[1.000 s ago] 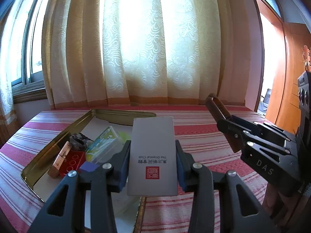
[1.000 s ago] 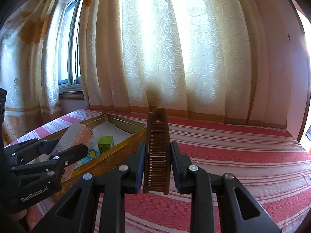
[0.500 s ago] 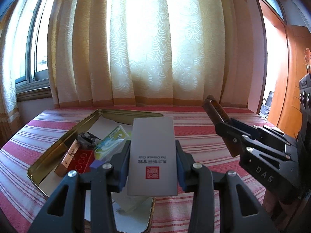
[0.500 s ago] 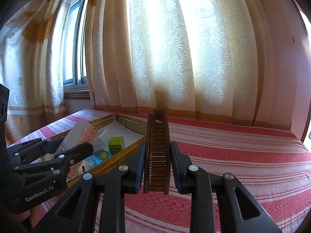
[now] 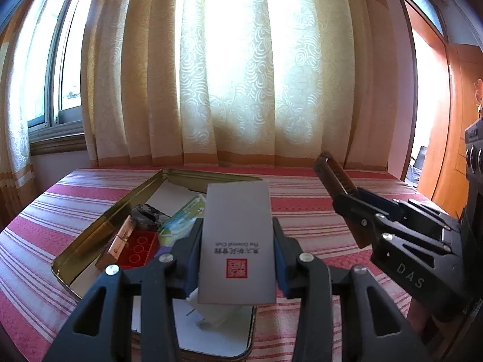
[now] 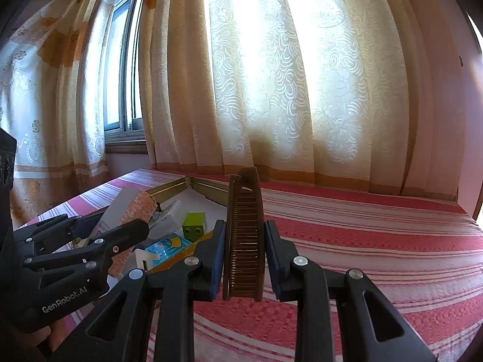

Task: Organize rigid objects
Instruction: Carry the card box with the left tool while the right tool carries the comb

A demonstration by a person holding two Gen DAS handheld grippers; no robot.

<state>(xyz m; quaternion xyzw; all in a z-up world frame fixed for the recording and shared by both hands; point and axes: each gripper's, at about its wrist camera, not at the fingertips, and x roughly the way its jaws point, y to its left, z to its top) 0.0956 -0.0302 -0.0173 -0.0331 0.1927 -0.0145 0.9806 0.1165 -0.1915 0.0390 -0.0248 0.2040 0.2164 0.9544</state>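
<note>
So the left gripper (image 5: 237, 259) is pinching a grey box (image 5: 237, 241) upright over the gold tin's (image 5: 90, 241) near end, long axis running 6 to 12, its print "The Oriental Club" reading upside down. The right gripper (image 6: 244, 259) is squeezing a brown comb (image 6: 244, 235) pointing to 12, over open striped tablecloth (image 6: 377, 241) at 3. The bodies are showing "DAS" and "GenRobot.AI".

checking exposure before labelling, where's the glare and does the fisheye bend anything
Left wrist view: the backlit curtain blows out to white; the grey box in the left gripper stays readable. Right wrist view: same curtain glare, window frame bows, dark corners vignette, brown comb sharp.
</note>
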